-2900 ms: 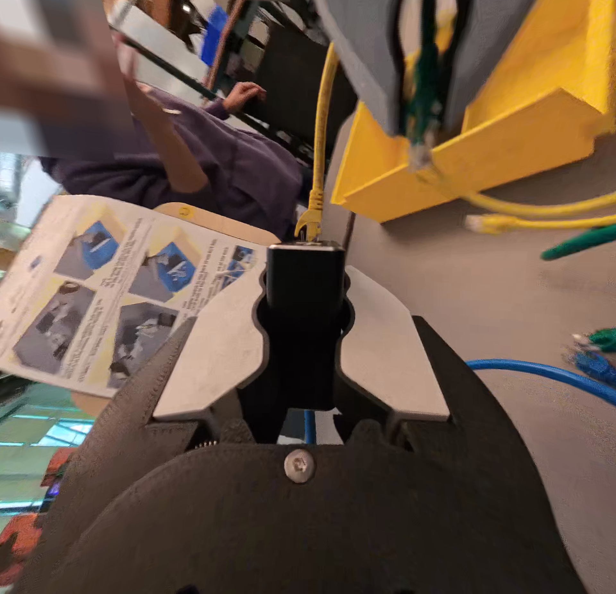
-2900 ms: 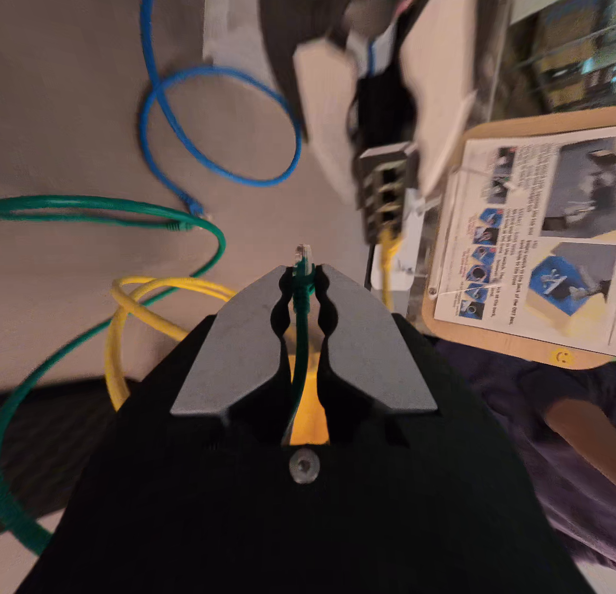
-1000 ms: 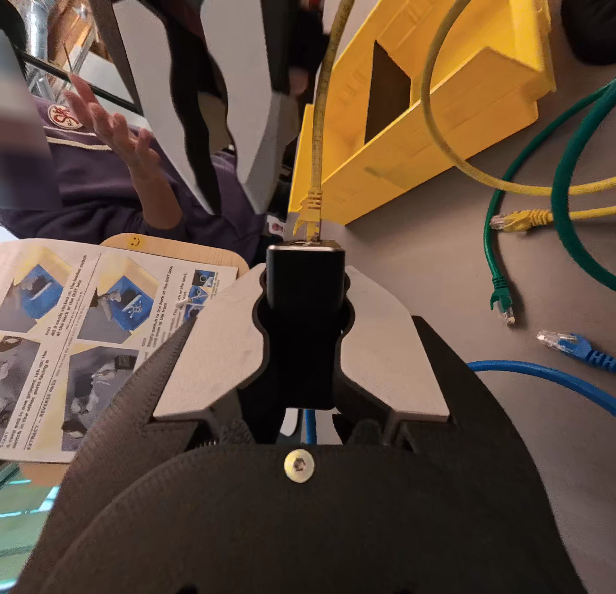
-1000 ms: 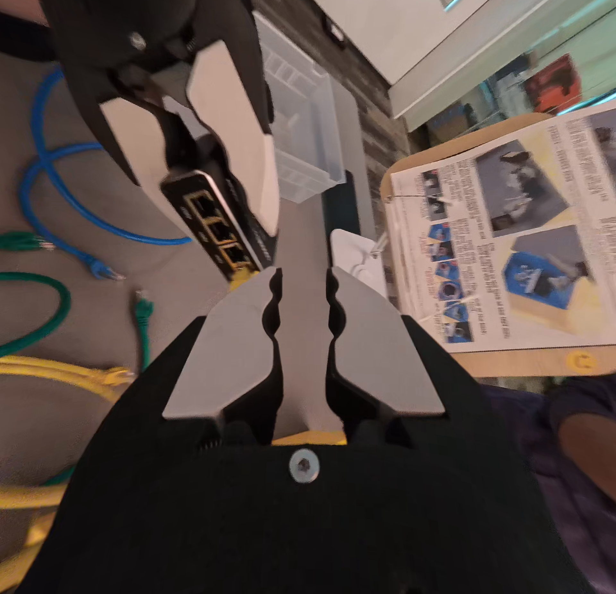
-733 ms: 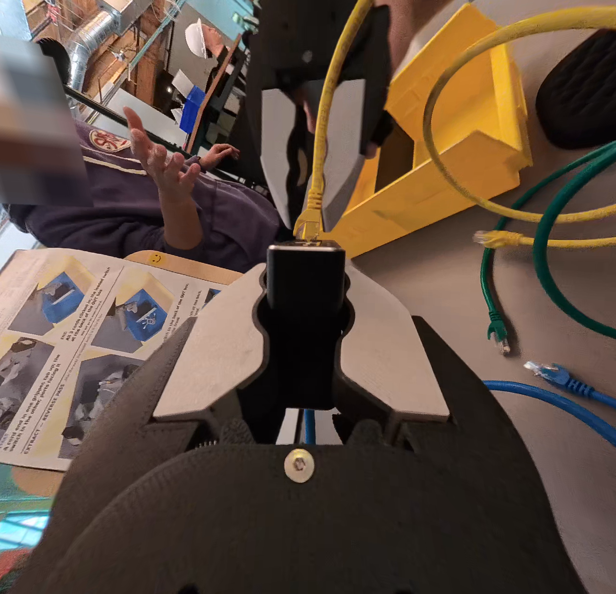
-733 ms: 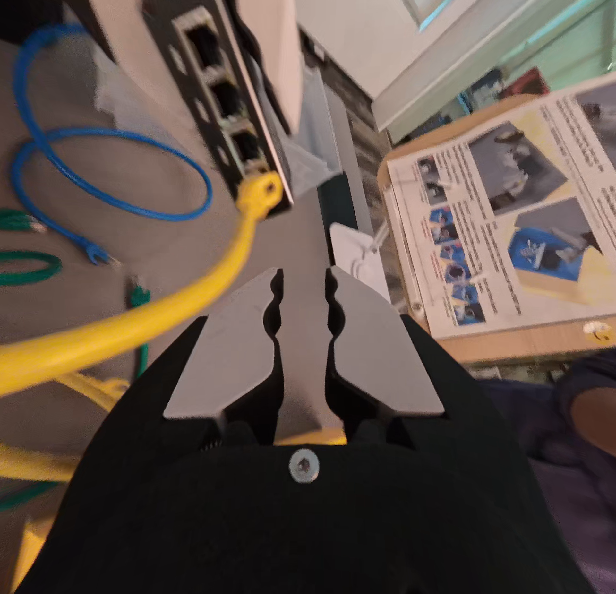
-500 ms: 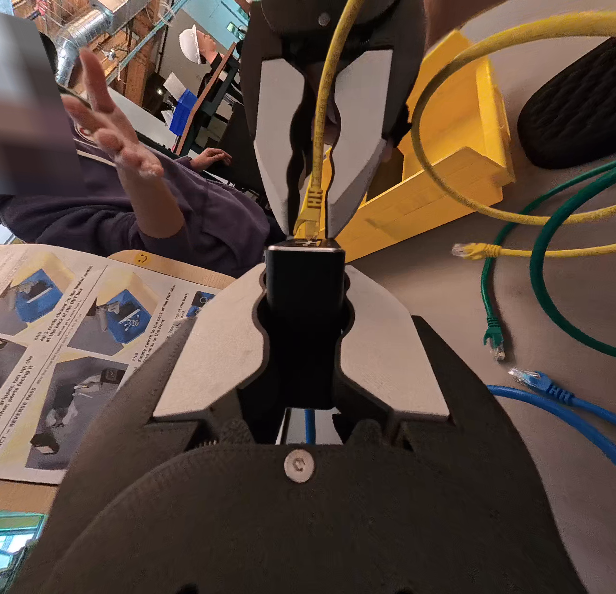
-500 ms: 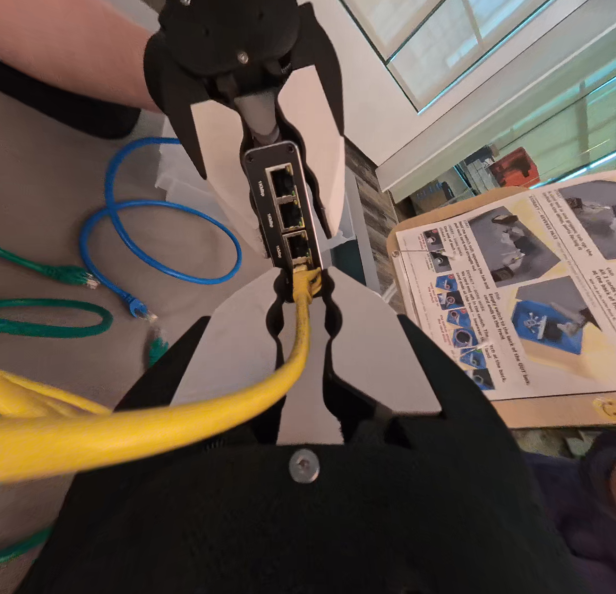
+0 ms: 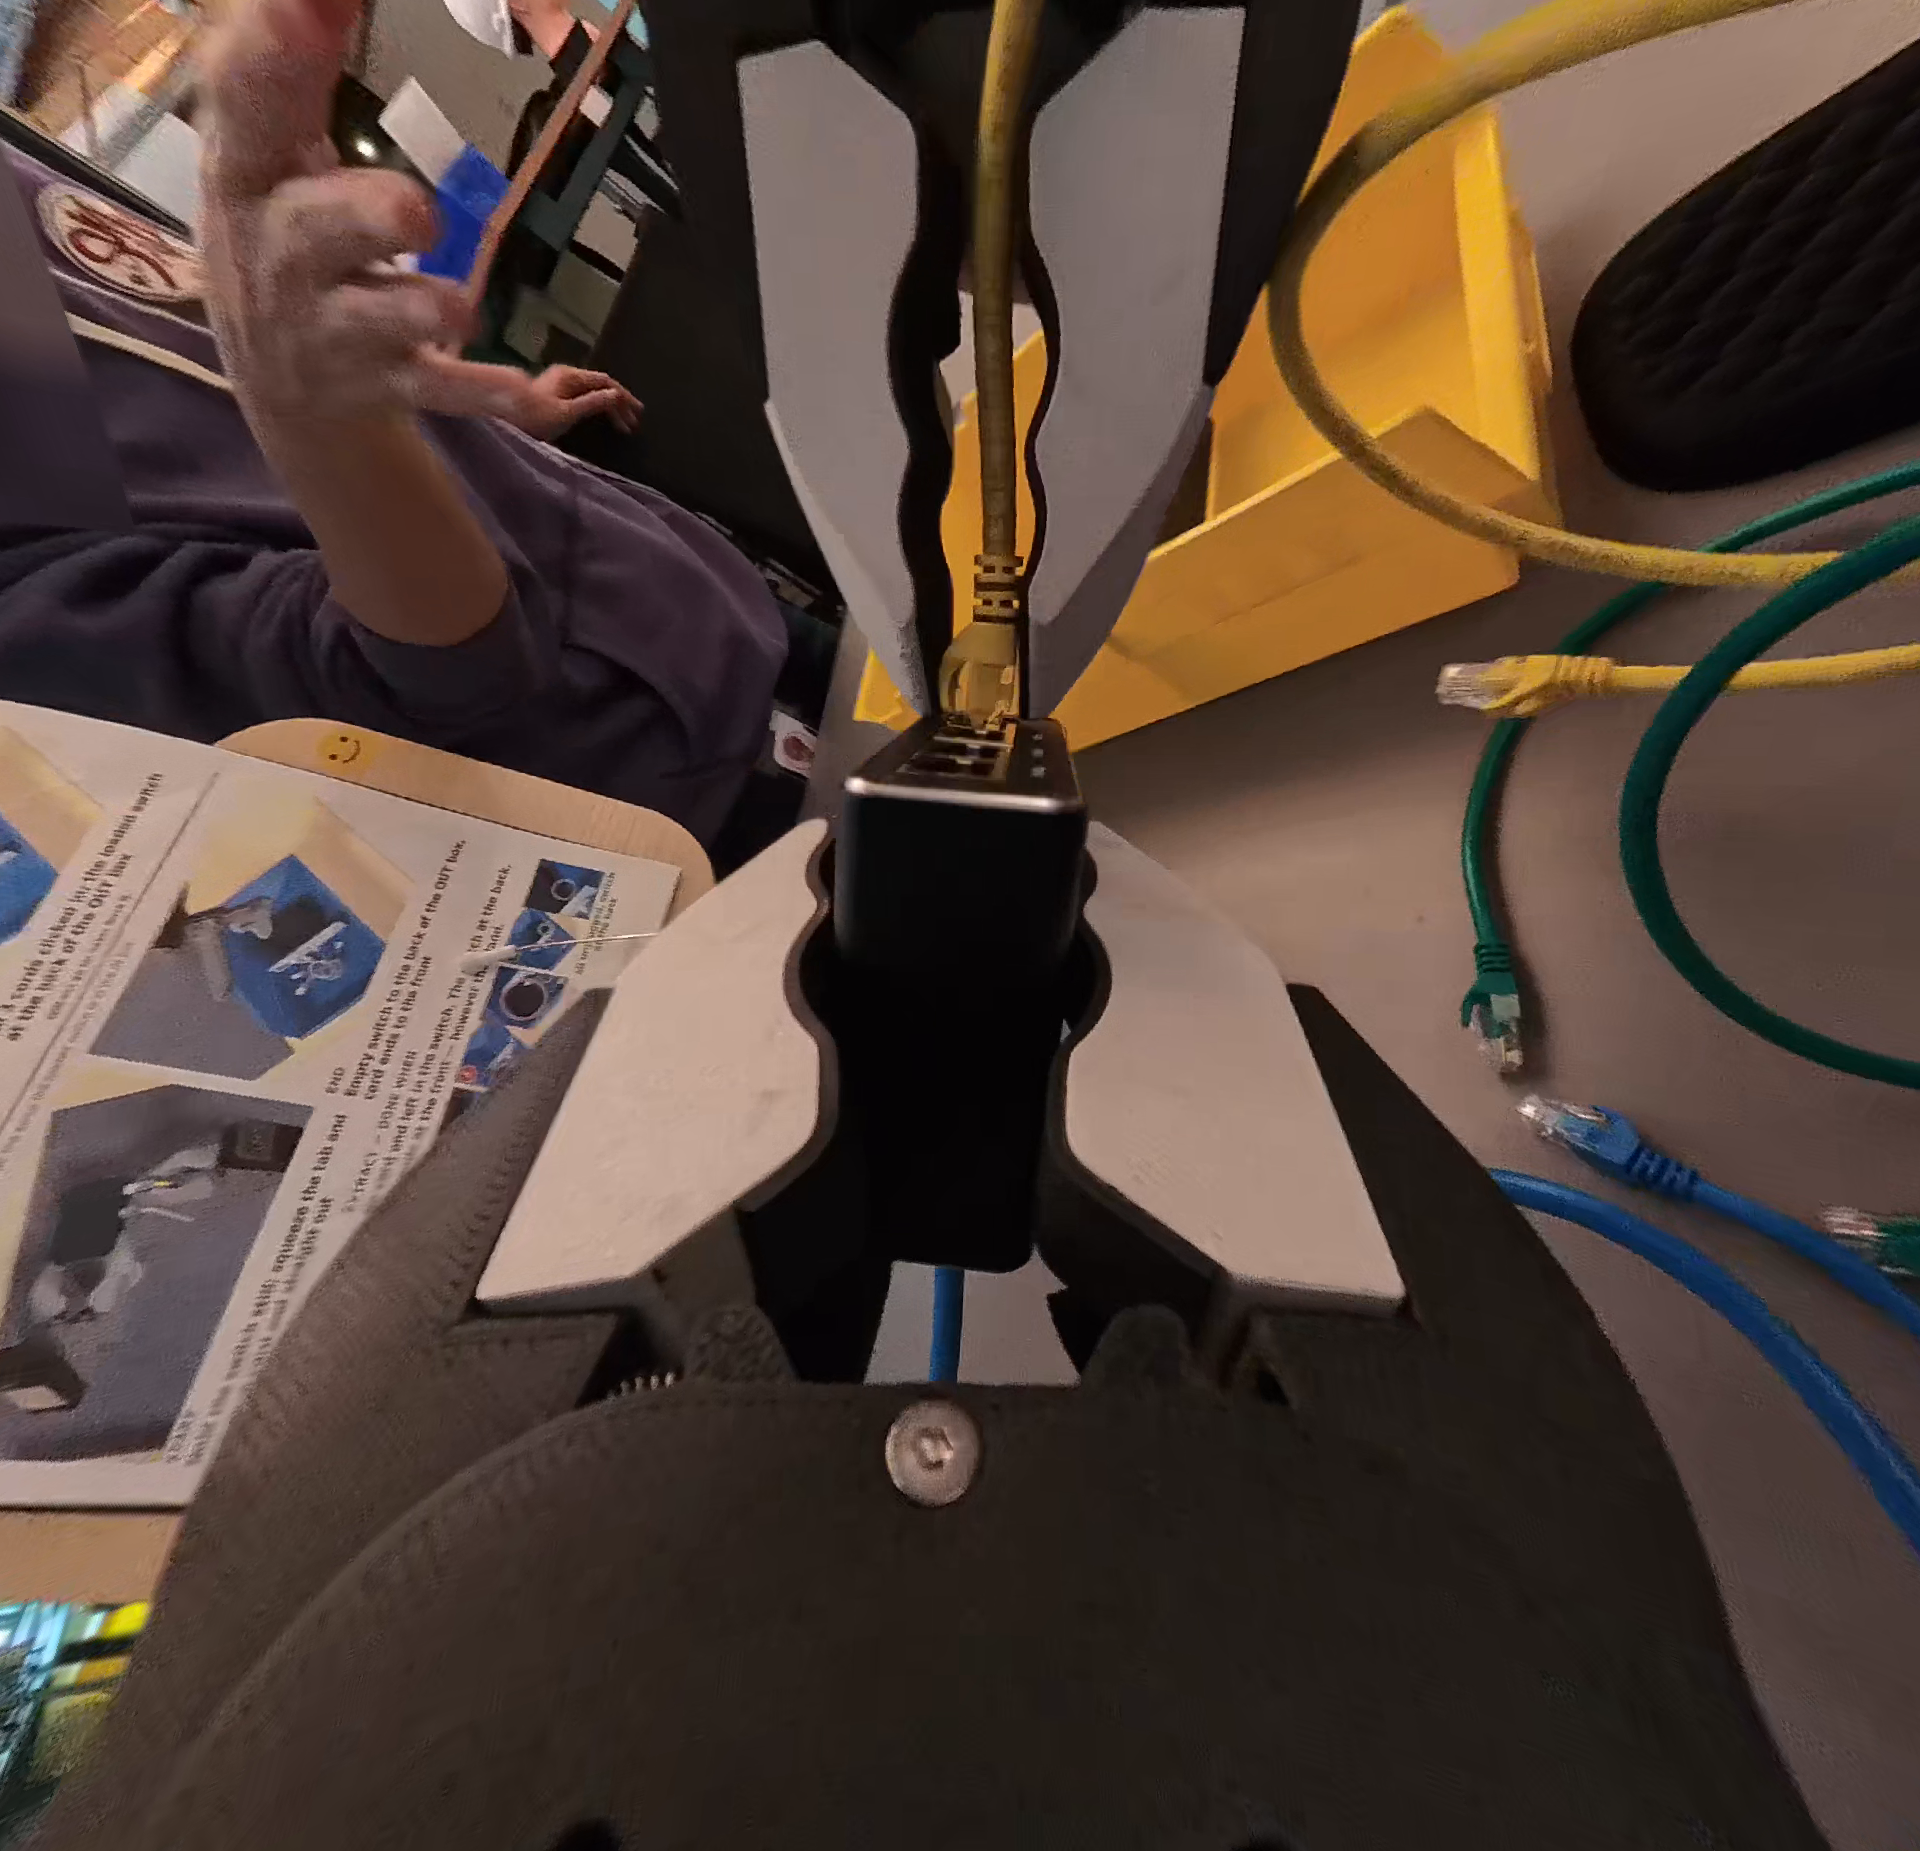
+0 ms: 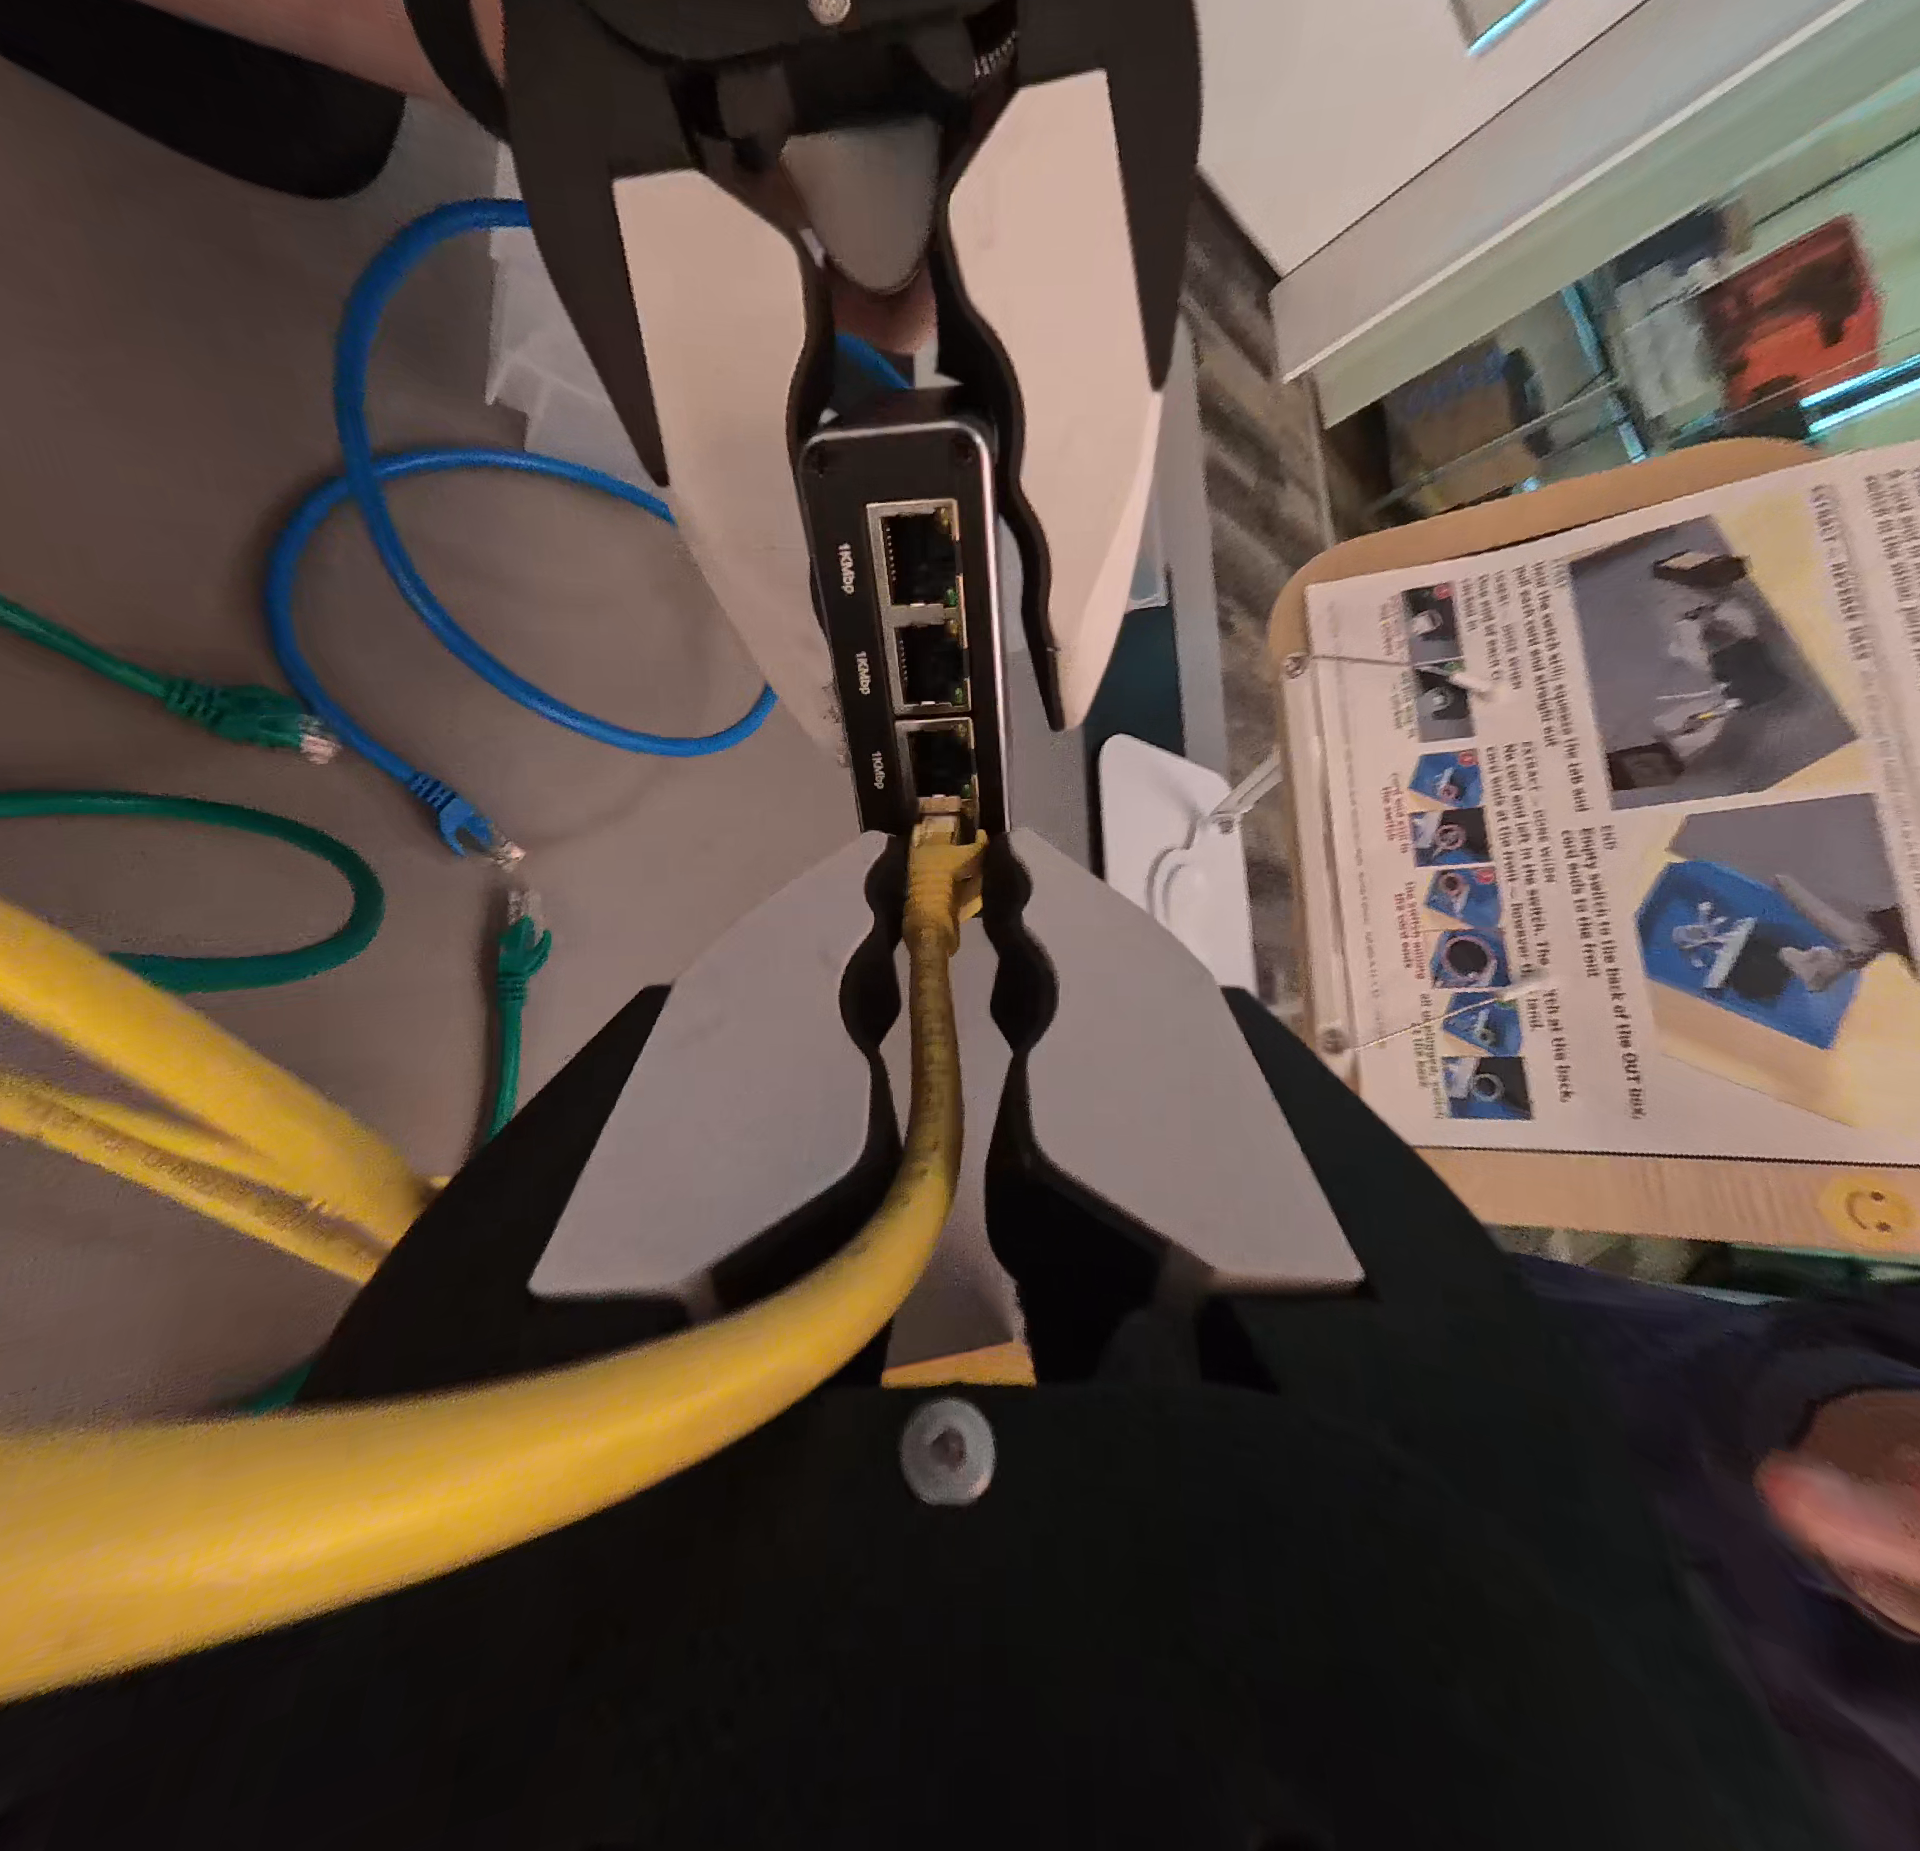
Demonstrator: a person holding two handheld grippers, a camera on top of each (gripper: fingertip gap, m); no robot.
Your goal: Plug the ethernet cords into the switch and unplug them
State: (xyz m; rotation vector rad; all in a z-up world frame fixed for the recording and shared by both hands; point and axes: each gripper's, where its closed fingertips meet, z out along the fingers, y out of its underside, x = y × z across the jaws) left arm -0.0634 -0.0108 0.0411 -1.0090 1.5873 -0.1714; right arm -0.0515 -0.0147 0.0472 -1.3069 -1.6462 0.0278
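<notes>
My left gripper (image 9: 956, 845) is shut on the black switch (image 9: 956, 970) and holds it in the air with its ports facing away. In the right wrist view the switch (image 10: 904, 638) shows three empty ports and a yellow cord's plug (image 10: 940, 866) seated in the bottom port. My right gripper (image 10: 943, 845) is open. Its fingers stand on either side of the yellow plug, with the tips nearly at the switch face and a gap showing on each side of the cord. The right gripper also shows in the left wrist view (image 9: 982, 658), around the yellow plug (image 9: 982, 638).
Loose cord ends lie on the grey table: green (image 9: 1491, 1012), blue (image 9: 1579, 1136) and yellow (image 9: 1496, 681). A yellow bin (image 9: 1351, 513) and a black pad (image 9: 1766, 274) sit behind. An instruction sheet on a clipboard (image 10: 1610, 814) and a person's purple sleeve (image 9: 520, 575) are to the side. The tips of both grippers are at nearly the same place.
My right gripper let go of the green cord, which now lies on the table. It moved up to the switch and now straddles the plugged yellow cord. The left gripper kept hold of the switch.
</notes>
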